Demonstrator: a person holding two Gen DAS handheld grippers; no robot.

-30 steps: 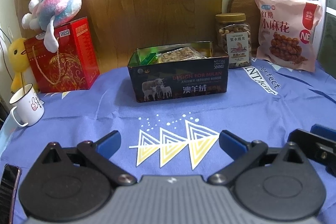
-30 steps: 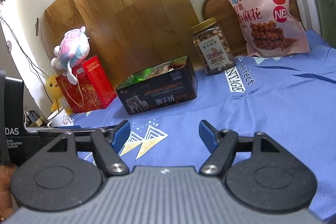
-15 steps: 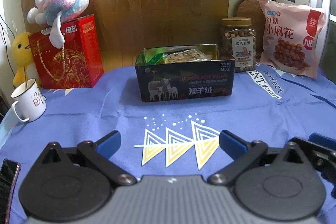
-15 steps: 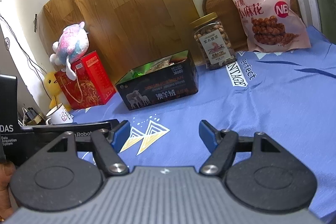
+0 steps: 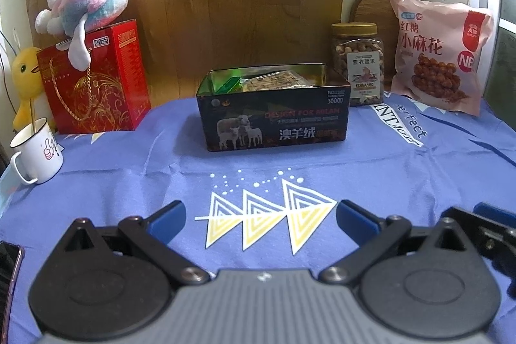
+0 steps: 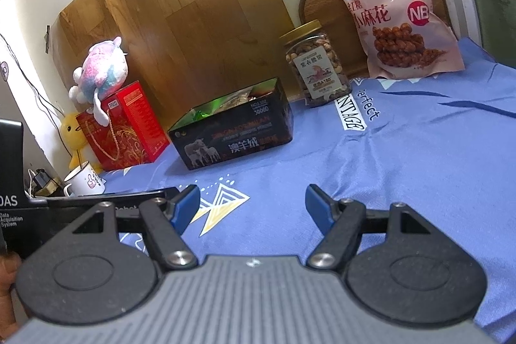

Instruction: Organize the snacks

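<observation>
**Kid:** What are the 2 claws doing?

**Onlooker:** Both are hanging low over the blue cloth [image 5: 403,170] on the bench. The left claw [image 5: 259,216] is standing wide open with nothing in it. The right claw [image 6: 253,203] is standing open too, and it is holding nothing.

**Kid:** Where are the snacks sitting?

**Onlooker:** Some packets are lying inside the dark tin box [image 5: 274,121] in the middle. The nut jar [image 5: 358,63] is standing just beside the box, on its right. The pink snack bag [image 5: 435,50] is leaning up at the back, further right.

**Kid:** So which step is happening?

**Onlooker:** I think they are just getting ready to pick something. The jar and the bag are waiting outside the box.

**Kid:** What is coming next?

**Onlooker:** I am guessing the right claw needs to reach forward to the jar, fit its fingers around it, and squeeze gently. The jar looks hard and smooth, so it could slip.
</observation>
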